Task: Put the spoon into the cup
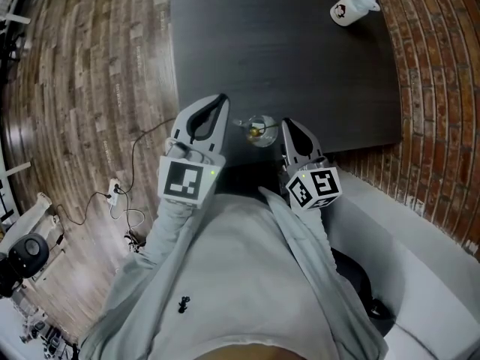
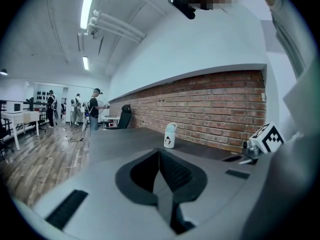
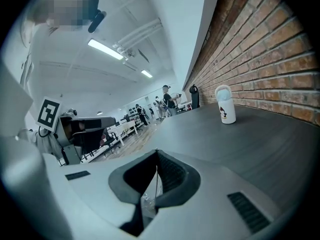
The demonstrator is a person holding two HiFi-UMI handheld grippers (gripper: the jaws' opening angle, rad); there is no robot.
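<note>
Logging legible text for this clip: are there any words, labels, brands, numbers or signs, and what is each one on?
No readable text in any view.
White bottle with cap on the dark table: cartoon figure print only, no letters legible.
Left gripper and right gripper: black-and-white square marker patterns on their cubes, not text.
Distant people in the left gripper view: too small to read any print.

Grey sweatshirt, grey left gripper
</note>
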